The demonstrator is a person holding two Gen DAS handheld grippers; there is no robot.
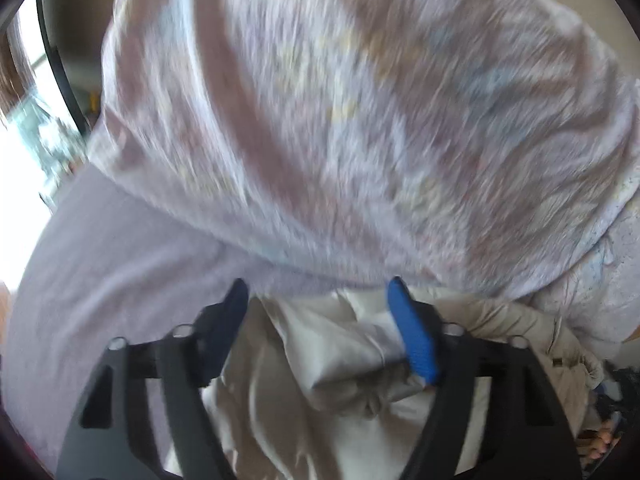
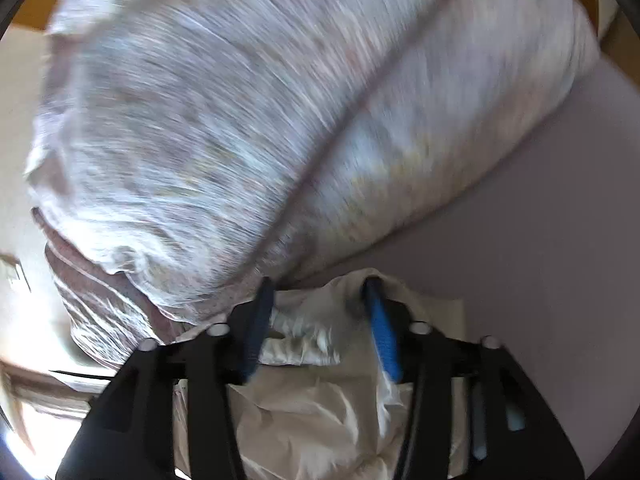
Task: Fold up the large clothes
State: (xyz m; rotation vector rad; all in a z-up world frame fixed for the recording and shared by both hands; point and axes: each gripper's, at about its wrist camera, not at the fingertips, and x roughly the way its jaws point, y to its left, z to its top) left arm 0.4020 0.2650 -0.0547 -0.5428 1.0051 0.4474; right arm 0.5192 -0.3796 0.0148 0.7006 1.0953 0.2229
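1. Beige garment [image 1: 344, 364], nearest the lens in both views: crumpled, pale and slightly shiny, lying on the lilac sheet [image 1: 100, 280]. I take it as the large item to fold; no fold is made yet.
2. Left gripper [image 1: 316, 284]: I hold it with the jaws wide apart, tips at the garment's far edge, clamping nothing. Presumably placed to pinch that edge.
3. Patterned bedding [image 1: 340, 120]: a bulky, blurred mass just beyond the garment; whether quilt or pillow, I cannot tell.
4. Right gripper [image 2: 318, 280]: also spread, a ridge of beige cloth lying between the fingers [image 2: 382, 336] but not squeezed. I judge it set to close on that ridge.
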